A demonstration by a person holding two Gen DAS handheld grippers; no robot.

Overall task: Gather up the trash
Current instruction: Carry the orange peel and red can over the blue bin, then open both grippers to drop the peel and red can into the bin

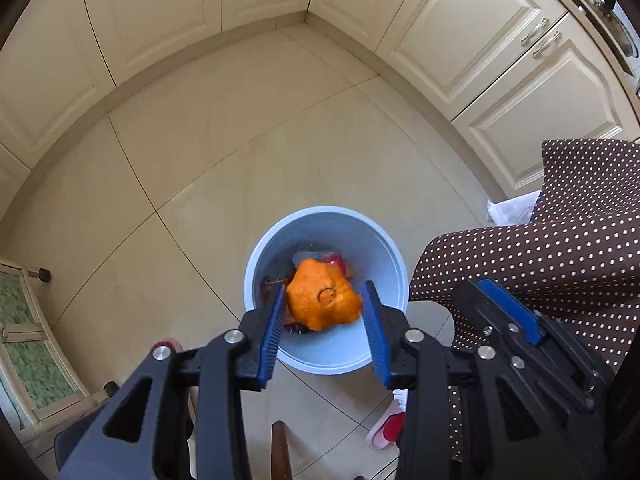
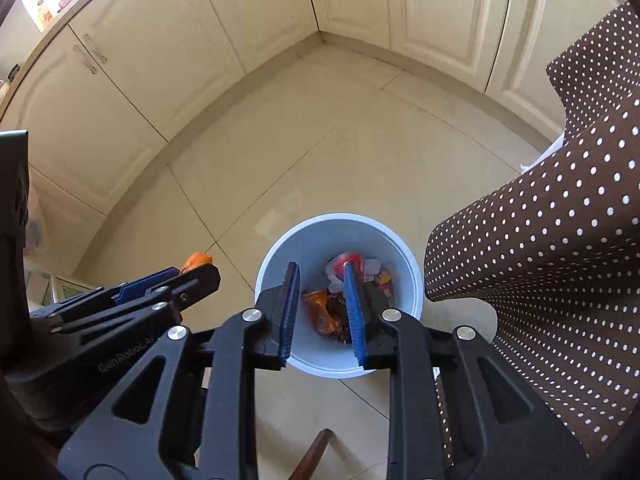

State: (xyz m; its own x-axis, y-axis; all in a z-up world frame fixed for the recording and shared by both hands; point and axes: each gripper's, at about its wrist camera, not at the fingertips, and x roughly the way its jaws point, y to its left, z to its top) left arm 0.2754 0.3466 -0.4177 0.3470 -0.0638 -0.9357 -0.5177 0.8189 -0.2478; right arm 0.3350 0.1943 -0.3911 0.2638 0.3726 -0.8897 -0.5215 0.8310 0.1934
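Note:
A pale blue trash bin (image 1: 384, 252) stands on the tiled floor below both grippers, with wrappers and a red item inside. My left gripper (image 1: 325, 298) holds an orange peel (image 1: 322, 300) between its blue pads, over the bin's mouth. In the right wrist view the left gripper (image 2: 192, 270) shows at the left with the orange peel (image 2: 196, 259) at its tip. My right gripper (image 2: 320, 280) is open and empty above the bin (image 2: 304, 240); an orange wrapper (image 2: 320, 312) and other trash lie inside. The right gripper (image 1: 492, 288) also shows at the right of the left wrist view.
A table with a brown polka-dot cloth (image 1: 560, 248) hangs at the right, close to the bin; it also shows in the right wrist view (image 2: 560, 240). Cream cabinets (image 1: 200, 12) line the far walls. A pink slipper (image 1: 386, 428) lies on the floor near me. A wooden chair leg (image 2: 316, 456) sticks up below.

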